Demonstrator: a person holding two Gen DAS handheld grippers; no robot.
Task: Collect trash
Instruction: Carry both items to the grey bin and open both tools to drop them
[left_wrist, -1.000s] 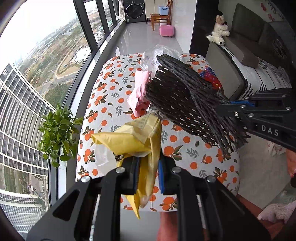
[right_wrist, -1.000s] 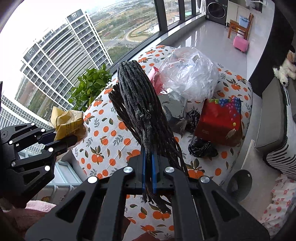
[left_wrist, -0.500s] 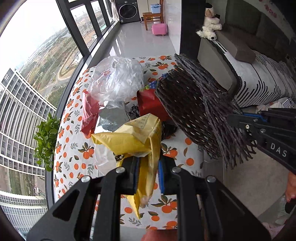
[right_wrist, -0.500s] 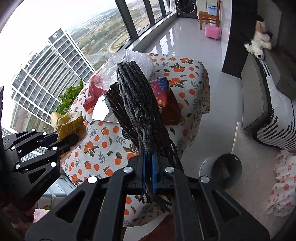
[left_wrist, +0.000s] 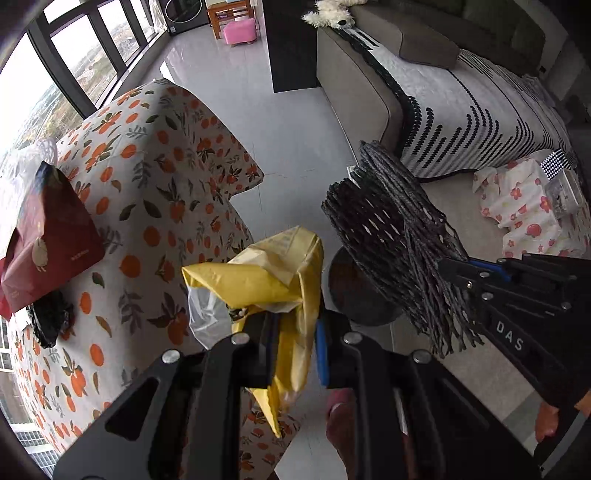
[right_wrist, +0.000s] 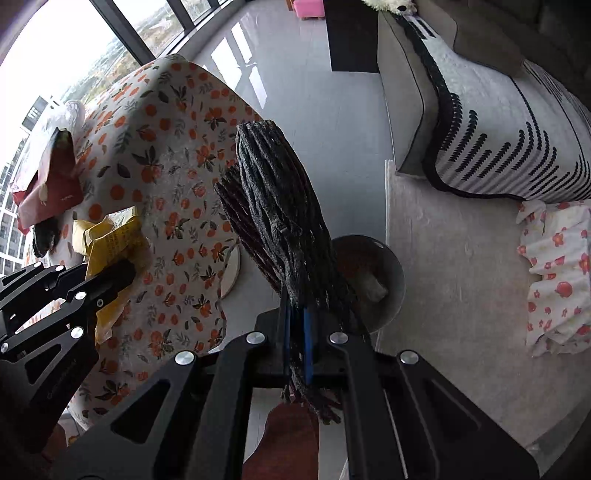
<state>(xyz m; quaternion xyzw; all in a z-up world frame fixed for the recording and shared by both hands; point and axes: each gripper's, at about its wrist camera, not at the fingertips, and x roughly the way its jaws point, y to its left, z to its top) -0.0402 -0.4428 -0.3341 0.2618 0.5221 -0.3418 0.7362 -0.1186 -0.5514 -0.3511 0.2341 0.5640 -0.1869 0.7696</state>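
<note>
Both tools have swung away from above the worktop (left_wrist: 155, 206) to the floor beside it, now pointing down at a round bin (right_wrist: 391, 273). The left tool (left_wrist: 295, 343) pinches a crumpled yellow wrapper (left_wrist: 266, 277); the right tool (right_wrist: 297, 332) pinches a black foam net (right_wrist: 273, 210) above the bin. A red bag (left_wrist: 51, 243) lies on the orange-print worktop

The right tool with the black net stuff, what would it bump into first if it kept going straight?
Probably the round grey bin on the floor. The right tool, shut on the black foam netting, points steeply down at it. Depth is hard to judge, so it might meet the rim.
</note>
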